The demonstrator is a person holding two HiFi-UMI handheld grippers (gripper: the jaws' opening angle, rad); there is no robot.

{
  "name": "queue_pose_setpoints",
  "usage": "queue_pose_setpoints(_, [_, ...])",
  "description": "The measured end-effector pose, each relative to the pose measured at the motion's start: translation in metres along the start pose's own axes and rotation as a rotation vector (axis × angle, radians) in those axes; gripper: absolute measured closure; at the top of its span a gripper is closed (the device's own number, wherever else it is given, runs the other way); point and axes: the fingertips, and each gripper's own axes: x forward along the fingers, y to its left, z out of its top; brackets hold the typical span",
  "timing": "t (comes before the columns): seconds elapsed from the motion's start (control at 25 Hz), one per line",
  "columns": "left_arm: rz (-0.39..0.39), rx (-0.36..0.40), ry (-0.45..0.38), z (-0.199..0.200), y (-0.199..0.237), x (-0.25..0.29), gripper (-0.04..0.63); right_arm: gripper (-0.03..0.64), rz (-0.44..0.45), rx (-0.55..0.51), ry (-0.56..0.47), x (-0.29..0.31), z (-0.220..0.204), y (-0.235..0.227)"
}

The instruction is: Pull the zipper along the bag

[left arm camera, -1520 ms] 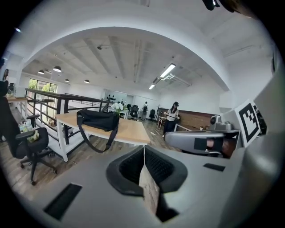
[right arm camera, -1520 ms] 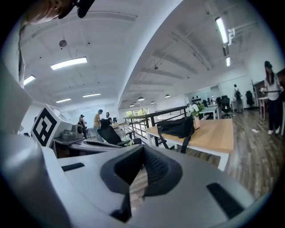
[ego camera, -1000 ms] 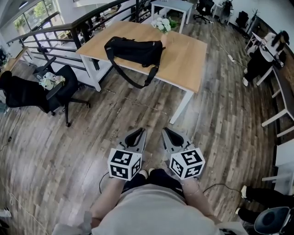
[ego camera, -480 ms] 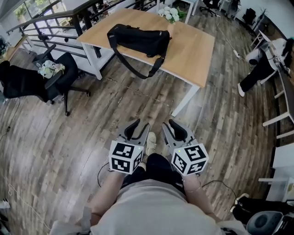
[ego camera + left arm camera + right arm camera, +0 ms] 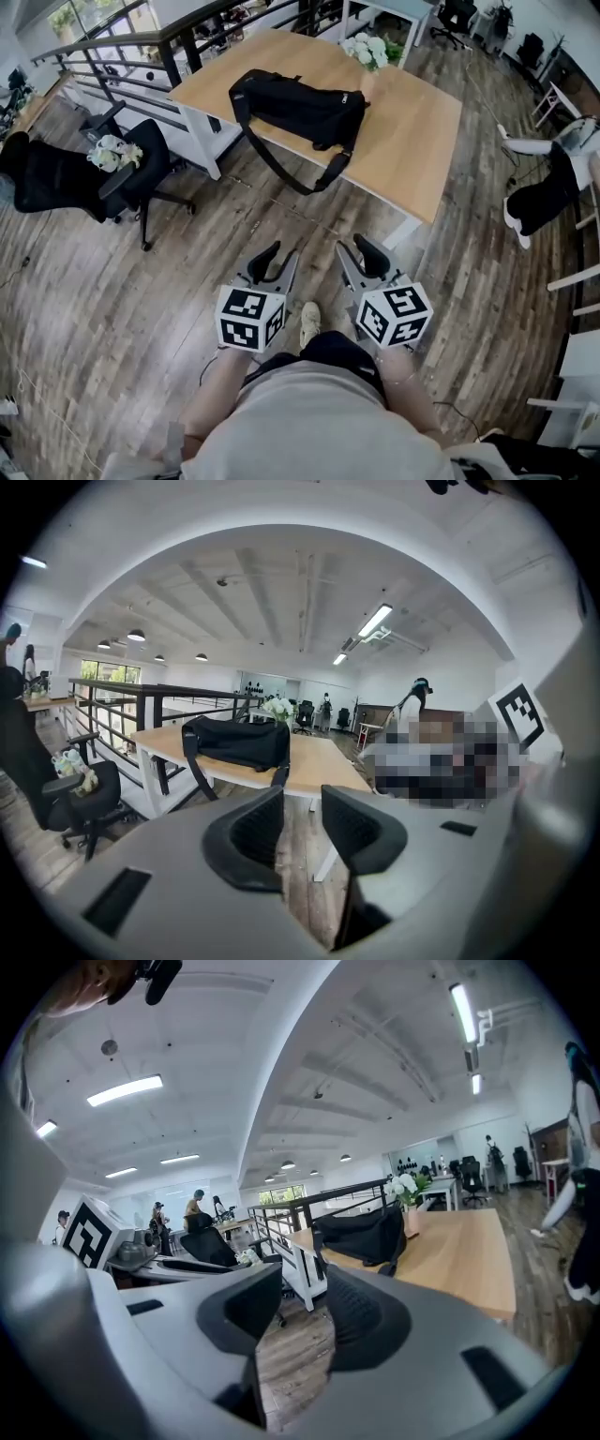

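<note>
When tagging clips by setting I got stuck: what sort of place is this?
Probably an open-plan office, perhaps on a mezzanine: a light wooden desk, a black wheeled office chair and a black metal railing.

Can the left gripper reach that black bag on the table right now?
Probably not yet. The left gripper, jaws just opened and empty, is near the person's body, and the bag lies on the table across the floor. Nothing blocks the way.
</note>
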Motion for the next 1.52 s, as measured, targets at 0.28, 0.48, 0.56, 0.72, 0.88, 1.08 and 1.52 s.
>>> queue_pose_setpoints(0.28, [0.071,0.001,0.025,0.025,0.020,0.061,0.460,0.474,0.108,-0.012,0.008,0.052,0.027,-0.032])
queue_pose_setpoints(0.48, [0.094,-0.021,0.020,0.033,0.022,0.091,0.460,0.474,0.128,-0.006,0.023,0.070,0.034,-0.058])
queue_pose_setpoints(0.56, [0.094,-0.025,0.025,0.034,0.023,0.100,0.460,0.477,0.129,0.000,0.030,0.075,0.036,-0.065])
queue_pose_setpoints(0.72, [0.085,-0.054,0.036,0.036,0.027,0.114,0.460,0.480,0.135,0.019,0.051,0.084,0.033,-0.074])
queue_pose_setpoints(0.88, [0.091,-0.057,0.051,0.034,0.033,0.127,0.460,0.486,0.139,0.032,0.067,0.096,0.027,-0.083])
queue_pose_setpoints(1.08, [0.059,-0.071,0.068,0.037,0.043,0.152,0.460,0.488,0.116,0.035,0.053,0.115,0.037,-0.098])
queue_pose_setpoints(1.52, [-0.063,-0.045,0.046,0.085,0.088,0.245,0.460,0.483,0.020,0.019,0.030,0.203,0.078,-0.149])
